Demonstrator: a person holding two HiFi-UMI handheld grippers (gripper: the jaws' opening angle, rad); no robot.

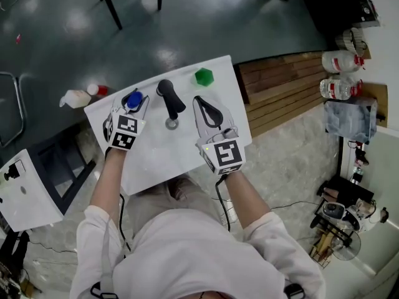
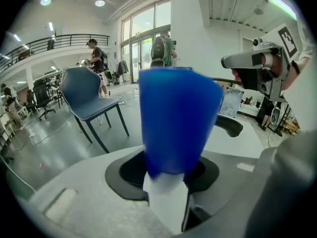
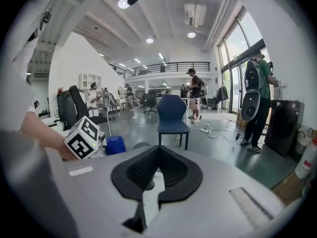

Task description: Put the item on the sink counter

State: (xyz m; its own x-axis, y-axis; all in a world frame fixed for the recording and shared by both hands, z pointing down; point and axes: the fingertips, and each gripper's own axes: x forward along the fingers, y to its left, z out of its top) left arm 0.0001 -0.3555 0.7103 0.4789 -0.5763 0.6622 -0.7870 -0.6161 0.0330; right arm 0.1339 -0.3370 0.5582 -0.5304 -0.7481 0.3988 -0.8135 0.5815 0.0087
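Gripping one smooth, tapered blue cup (image 2: 178,123) in my left gripper (image 1: 134,96), jaws about half-wide against its sides. It's over the white sink counter (image 1: 156,161), 9 o'clock of the one black faucet (image 1: 169,101). Right gripper (image 1: 199,101): tips together, empty. One green faceted block (image 1: 204,76) at 1 o'clock, nothing blocking it.

A black faucet (image 1: 169,99) and green block (image 1: 204,76) stand on the far counter (image 1: 156,161); its near strip is bare.
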